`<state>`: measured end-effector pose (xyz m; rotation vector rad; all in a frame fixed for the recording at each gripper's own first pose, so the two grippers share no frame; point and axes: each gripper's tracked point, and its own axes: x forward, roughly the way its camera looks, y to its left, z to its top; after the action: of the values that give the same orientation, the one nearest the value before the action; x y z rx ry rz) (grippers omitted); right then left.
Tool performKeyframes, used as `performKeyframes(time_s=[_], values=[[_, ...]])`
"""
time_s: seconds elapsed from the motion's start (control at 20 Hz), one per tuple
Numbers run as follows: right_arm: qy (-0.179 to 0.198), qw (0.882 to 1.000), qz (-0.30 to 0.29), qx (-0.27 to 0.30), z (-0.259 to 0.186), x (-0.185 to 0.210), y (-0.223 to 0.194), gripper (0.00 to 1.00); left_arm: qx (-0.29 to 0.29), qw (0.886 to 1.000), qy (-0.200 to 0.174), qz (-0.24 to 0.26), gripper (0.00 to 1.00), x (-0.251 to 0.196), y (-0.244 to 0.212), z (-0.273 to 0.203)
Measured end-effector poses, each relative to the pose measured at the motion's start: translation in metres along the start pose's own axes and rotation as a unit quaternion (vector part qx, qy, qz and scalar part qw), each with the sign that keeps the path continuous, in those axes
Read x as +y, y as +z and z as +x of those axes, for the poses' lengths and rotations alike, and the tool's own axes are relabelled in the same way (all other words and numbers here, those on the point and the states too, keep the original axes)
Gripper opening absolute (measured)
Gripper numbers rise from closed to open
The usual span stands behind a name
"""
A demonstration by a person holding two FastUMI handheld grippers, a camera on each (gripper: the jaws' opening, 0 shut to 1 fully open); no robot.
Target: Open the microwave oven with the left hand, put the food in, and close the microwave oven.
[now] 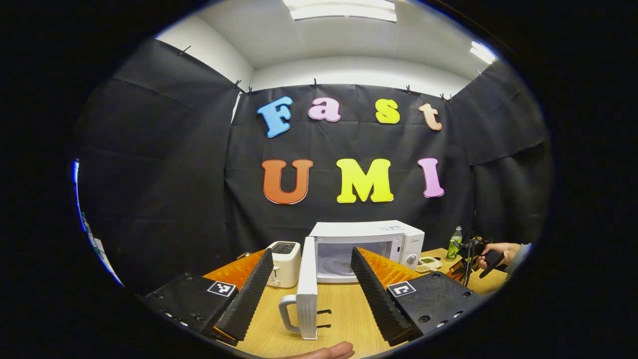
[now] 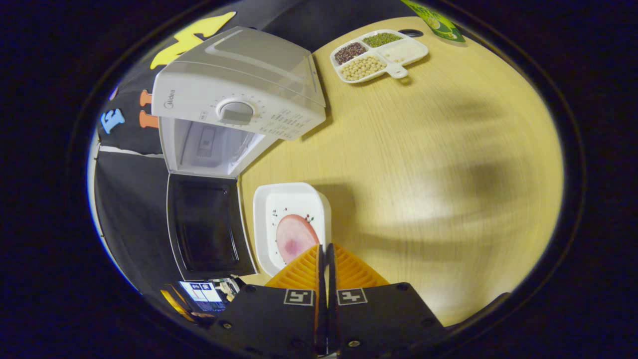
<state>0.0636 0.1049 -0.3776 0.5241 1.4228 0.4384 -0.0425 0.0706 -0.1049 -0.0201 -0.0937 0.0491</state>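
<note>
A: Microwave oven (image 1: 369,244), status?
B: On the wooden table (image 1: 344,309); door (image 1: 306,289) swung fully open, edge-on to the left gripper (image 1: 311,286), whose jaws stand wide apart to either side of it, empty.
A: Food?
B: White plate (image 2: 291,224) with a pink slice (image 2: 294,238), on the table just in front of the microwave's open door. Right gripper (image 2: 326,259) jaws together on the plate's near rim.
A: Other items?
B: Toaster (image 1: 284,263) left of the microwave; divided tray (image 2: 380,54) of beans and a green bottle (image 1: 454,243) to its right.
</note>
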Motion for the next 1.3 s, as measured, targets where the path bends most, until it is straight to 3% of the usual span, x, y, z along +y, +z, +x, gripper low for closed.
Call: performKeyframes(time_s=[0.2, 0.25, 0.45, 0.65, 0.75, 0.9, 1.05, 1.3], values=[[0.011, 0.999, 0.018, -0.044, 0.017, 0.046, -0.010, 0.00, -0.003, 1.000, 0.008, 0.001, 0.94, 0.010, -0.005, 0.000], [0.018, 0.998, 0.025, -0.048, 0.024, 0.058, -0.016, 0.04, -0.001, 1.000, 0.004, -0.004, 0.94, 0.011, -0.007, -0.001], [0.018, 0.997, 0.022, -0.076, 0.056, 0.099, -0.028, 0.04, 0.002, 1.000, -0.001, -0.014, 0.94, 0.025, -0.006, -0.007], [0.048, 0.990, 0.075, -0.113, 0.087, 0.143, -0.024, 0.04, -0.005, 1.000, 0.005, -0.013, 0.94, 0.042, -0.003, -0.016], [0.059, 0.980, 0.121, -0.148, 0.099, 0.156, -0.013, 0.00, -0.007, 1.000, 0.008, -0.016, 0.94, 0.050, -0.002, -0.018], [0.055, 0.962, 0.164, -0.211, 0.115, 0.171, 0.007, 0.04, -0.003, 1.000, 0.017, -0.026, 0.94, 0.063, -0.003, -0.022], [0.064, 0.935, 0.189, -0.294, 0.128, 0.192, 0.035, 0.04, -0.010, 0.999, 0.027, -0.043, 0.94, 0.070, 0.004, -0.022], [0.080, 0.910, 0.244, -0.326, 0.153, 0.215, 0.066, 0.04, -0.017, 0.999, 0.029, -0.034, 0.94, 0.068, 0.008, -0.015]])
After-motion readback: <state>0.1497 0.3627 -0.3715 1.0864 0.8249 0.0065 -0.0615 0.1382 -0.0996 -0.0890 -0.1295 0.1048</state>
